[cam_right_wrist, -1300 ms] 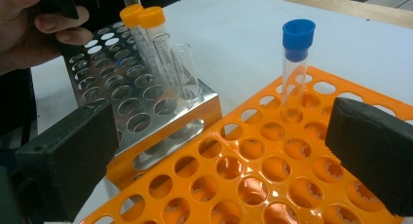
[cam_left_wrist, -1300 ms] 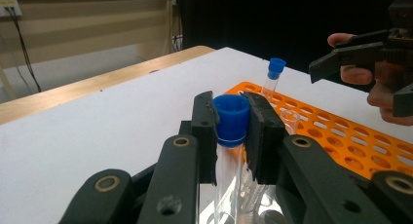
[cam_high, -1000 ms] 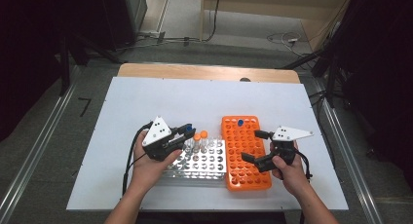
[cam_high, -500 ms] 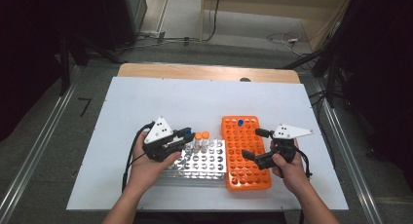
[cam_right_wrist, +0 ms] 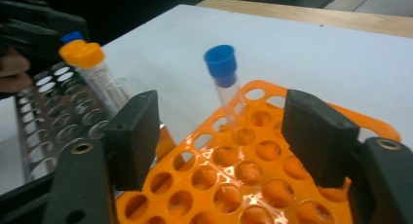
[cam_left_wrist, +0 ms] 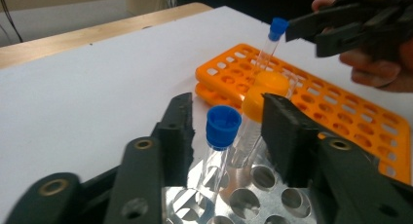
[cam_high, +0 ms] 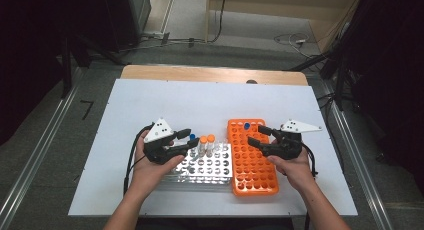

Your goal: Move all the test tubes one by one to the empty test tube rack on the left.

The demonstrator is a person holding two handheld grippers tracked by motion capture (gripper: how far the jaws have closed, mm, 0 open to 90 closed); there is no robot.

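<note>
Tubes are standing in two racks side by side on the white table [cam_high: 150, 105]. Left gripper [cam_high: 186, 142] is hovering over the far left corner of the silver rack [cam_high: 210, 166]; its jaws have just been opening and are standing apart around a blue-capped tube [cam_left_wrist: 221, 136] seated in that rack, with neither pad pressing on it. Two orange-capped tubes [cam_high: 207, 145] are standing just beside it in the same rack. Right gripper [cam_high: 256, 135] is hovering over the far end of the orange rack [cam_high: 252, 165]; its jaws have just been closing but are gaping wide either side of a second blue-capped tube [cam_right_wrist: 225, 83], which is standing upright in a hole of that rack, apart from both pads.
</note>
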